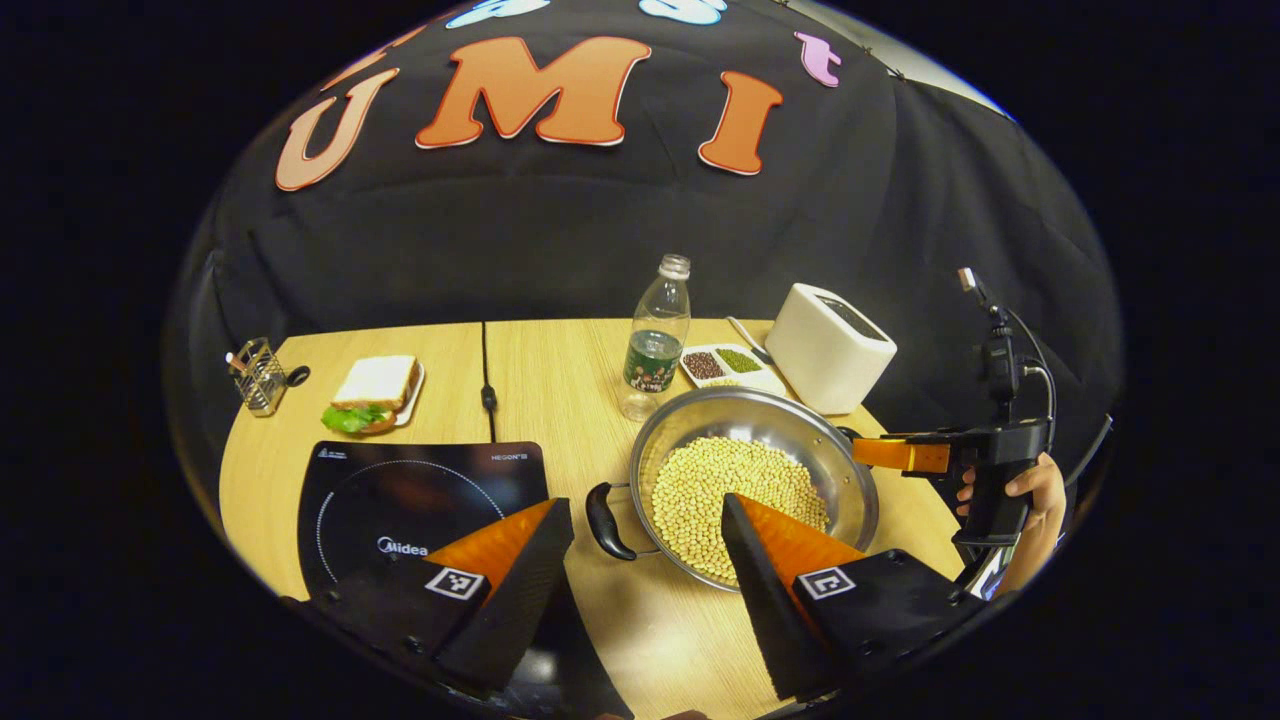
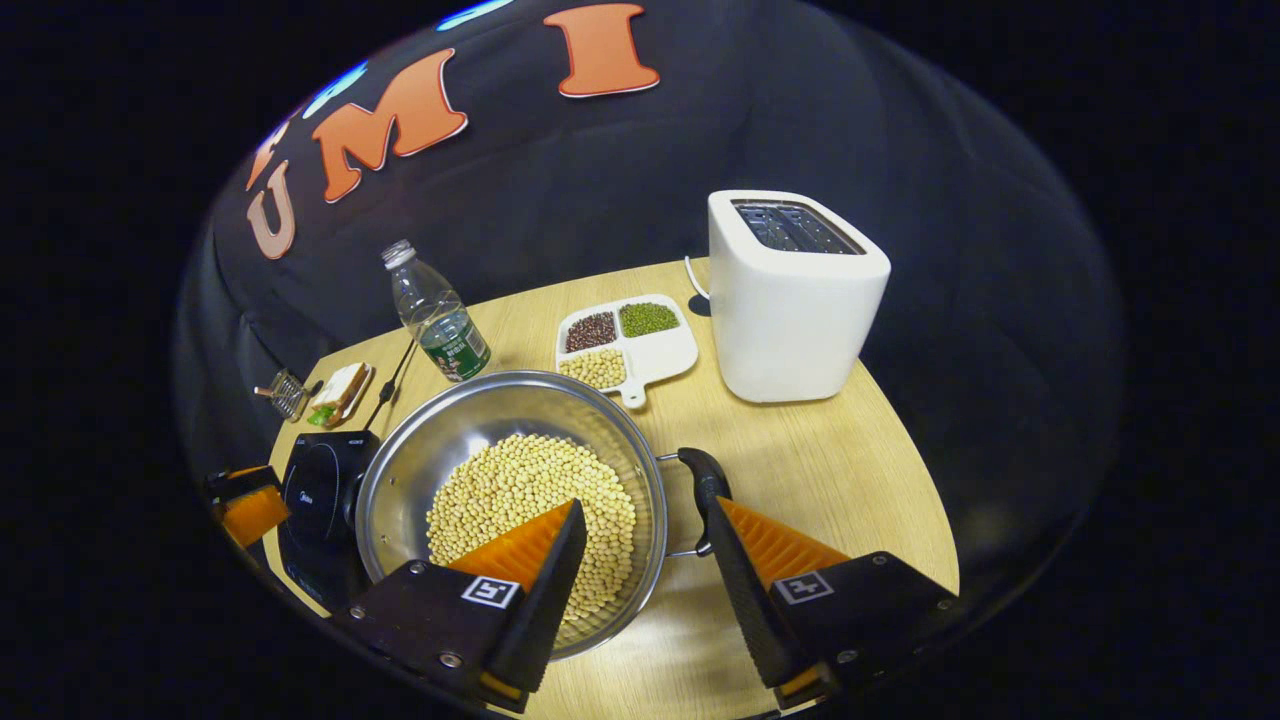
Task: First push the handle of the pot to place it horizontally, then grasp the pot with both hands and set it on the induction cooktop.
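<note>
A steel pot (image 1: 760, 415) filled with pale soybeans (image 1: 730, 480) stands on the wooden table, just right of the black induction cooktop (image 1: 400, 495). My left gripper (image 1: 645, 515) is open, and the pot's black left handle (image 1: 605, 520) lies between its fingers without being touched. In the right gripper view my right gripper (image 2: 645, 515) is also open, straddling the pot's rim (image 2: 480, 405) and its black right handle (image 2: 705, 480). The cooktop (image 2: 320, 490) sits left of the pot there. The right gripper (image 1: 880, 453) also shows at the pot's far side, held by a hand (image 1: 1035, 490).
Behind the pot stand a white toaster (image 2: 795, 300), a plastic bottle (image 2: 440, 320) and a divided dish of beans (image 2: 625, 345). A sandwich on a plate (image 1: 375, 390) and a small wire rack (image 1: 260, 375) sit at the far left. A black cable (image 1: 487, 380) runs across the table.
</note>
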`<state>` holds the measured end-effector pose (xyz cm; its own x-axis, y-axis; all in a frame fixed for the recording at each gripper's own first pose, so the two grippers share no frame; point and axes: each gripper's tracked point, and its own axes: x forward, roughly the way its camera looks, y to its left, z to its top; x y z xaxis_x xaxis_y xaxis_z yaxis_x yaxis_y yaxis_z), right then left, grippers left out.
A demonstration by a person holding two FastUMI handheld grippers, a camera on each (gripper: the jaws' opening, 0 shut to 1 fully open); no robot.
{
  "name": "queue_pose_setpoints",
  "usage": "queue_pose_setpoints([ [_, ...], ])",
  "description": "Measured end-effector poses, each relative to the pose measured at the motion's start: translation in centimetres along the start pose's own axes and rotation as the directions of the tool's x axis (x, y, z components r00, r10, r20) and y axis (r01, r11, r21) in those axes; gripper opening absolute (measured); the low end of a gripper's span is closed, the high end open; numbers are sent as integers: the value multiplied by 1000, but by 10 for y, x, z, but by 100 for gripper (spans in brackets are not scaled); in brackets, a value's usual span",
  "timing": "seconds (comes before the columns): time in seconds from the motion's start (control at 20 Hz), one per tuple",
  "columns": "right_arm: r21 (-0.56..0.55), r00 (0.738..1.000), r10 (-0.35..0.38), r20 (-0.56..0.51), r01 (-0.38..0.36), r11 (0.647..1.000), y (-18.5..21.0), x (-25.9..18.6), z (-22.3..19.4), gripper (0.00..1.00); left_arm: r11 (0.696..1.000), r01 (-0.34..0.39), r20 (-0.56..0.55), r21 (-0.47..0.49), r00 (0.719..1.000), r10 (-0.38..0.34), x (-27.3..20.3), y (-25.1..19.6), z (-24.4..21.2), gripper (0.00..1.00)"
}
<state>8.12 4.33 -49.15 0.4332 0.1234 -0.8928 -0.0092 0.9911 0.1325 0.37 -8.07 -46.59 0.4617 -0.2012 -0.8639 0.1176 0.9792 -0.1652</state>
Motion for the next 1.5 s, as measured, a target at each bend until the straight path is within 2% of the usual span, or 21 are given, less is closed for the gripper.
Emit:
queue_pose_setpoints([
  [0.2, -57, 998, -58, 25, 59, 997, -14, 12, 3, 81, 999, -48, -51, -9, 998, 47, 39, 3, -20, 98],
  [0.3, -71, 998, -69, 9, 69, 995, -18, 18, -3, 81, 997, -78, -41, -8, 996, 78, 59, 11, -27, 98],
  [0.55, -102, 997, -78, -7, 77, 992, -23, 33, -6, 81, 995, -100, -48, -23, 994, 99, 86, 12, -46, 97],
  [0.8, -115, 996, -84, -30, 80, 990, -21, 48, -13, 82, 993, -117, -7, -34, 993, 117, 104, 12, -39, 98],
  [1.0, -97, 996, -79, -39, 75, 992, -18, 51, -20, 83, 989, -146, -37, -12, 989, 146, 118, 17, -45, 98],
  [1.1, -78, 997, -68, -21, 66, 995, -17, 52, -19, 83, 988, -152, -15, -8, 988, 152, 125, 20, -40, 95],
  [1.15, -71, 998, -66, -12, 65, 995, -18, 53, -19, 83, 988, -157, -18, 3, 987, 157, 127, 21, -41, 91],
  [1.3, -75, 997, -82, -5, 81, 994, -23, 53, -20, 76, 979, -206, -8, 10, 979, 206, 132, 30, -43, 89],
  [1.35, -90, 996, -91, -1, 90, 992, -25, 55, -20, 74, 974, -226, -11, 14, 974, 226, 135, 34, -45, 82],
  [1.5, -138, 993, -114, 35, 117, 983, -25, 55, -19, 71, 965, -261, 26, 9, 965, 261, 134, 33, -40, 83],
])
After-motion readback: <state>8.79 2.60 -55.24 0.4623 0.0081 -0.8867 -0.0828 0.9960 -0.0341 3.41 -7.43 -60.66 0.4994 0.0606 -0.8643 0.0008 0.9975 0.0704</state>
